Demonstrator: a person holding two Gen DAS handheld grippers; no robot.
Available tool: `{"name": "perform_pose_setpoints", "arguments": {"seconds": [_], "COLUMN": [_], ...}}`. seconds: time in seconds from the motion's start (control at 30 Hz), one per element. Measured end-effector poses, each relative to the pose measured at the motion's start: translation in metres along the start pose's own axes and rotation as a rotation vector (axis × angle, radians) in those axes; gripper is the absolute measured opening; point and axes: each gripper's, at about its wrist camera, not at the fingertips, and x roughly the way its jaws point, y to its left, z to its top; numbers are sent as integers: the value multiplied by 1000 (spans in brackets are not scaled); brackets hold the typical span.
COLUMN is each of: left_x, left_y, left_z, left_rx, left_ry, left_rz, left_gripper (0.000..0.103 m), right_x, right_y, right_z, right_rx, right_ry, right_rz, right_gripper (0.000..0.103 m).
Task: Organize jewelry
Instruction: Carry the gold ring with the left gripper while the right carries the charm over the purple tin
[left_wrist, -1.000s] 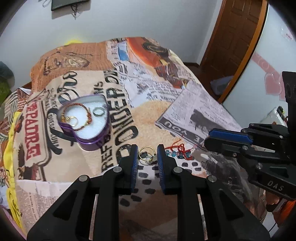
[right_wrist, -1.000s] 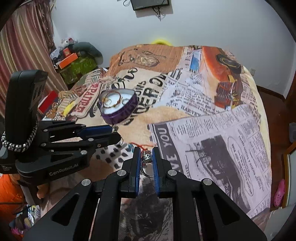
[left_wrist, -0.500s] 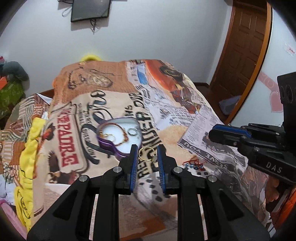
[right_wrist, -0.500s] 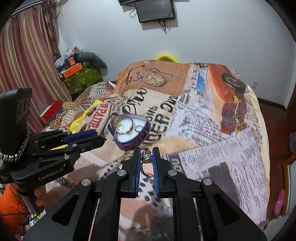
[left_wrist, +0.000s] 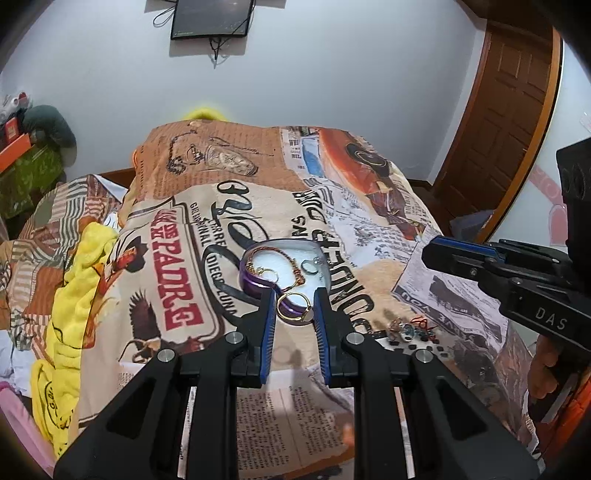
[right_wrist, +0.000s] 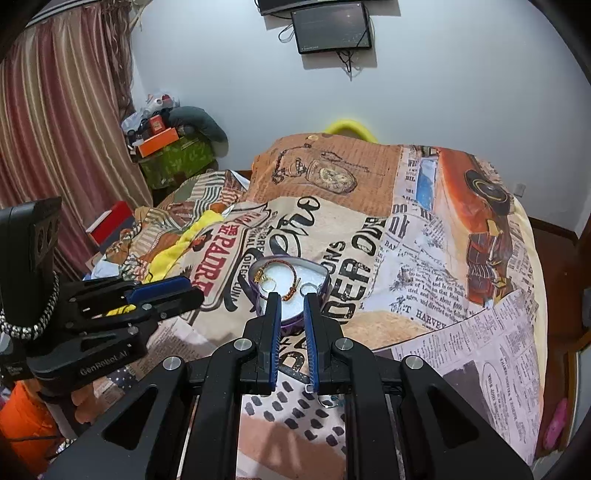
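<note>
Your left claw (left_wrist: 294, 314) pinches the gold ring (left_wrist: 294, 309) before the heart box (left_wrist: 258, 284); your right claw (right_wrist: 291, 317) gapes, ring (right_wrist: 327, 400) dangling beneath.

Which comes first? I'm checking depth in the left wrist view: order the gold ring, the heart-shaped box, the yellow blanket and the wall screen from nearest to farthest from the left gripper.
1. Gold ring: between the left gripper fingers.
2. Heart-shaped box: just ahead on the bed.
3. Yellow blanket: off to the left.
4. Wall screen: high on the far wall.
</note>
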Motion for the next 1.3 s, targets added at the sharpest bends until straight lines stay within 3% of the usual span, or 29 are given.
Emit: {"name": "perform_pose_setpoints", "arguments": {"seconds": [0.4, 0.73, 1.0, 1.3], "left_x": [18, 22, 18, 12], "left_y": [-2, -1, -1, 3], "left_z": [-10, -13, -11, -4], "left_rx": [-2, -8, -5, -12], "left_ry": [41, 57, 46, 22], "left_rz": [-12, -13, -9, 0], "left_gripper": [20, 20, 20, 20], "right_x": [44, 52, 36, 12], "right_y": [-17, -22, -28, -26], "right_z": [-38, -44, -40, -10], "right_rx": [-17, -4, 43, 64], "right_ry": [226, 276, 215, 104], "right_rz": [-35, -11, 5, 22], "right_gripper": [15, 14, 12, 12]}}
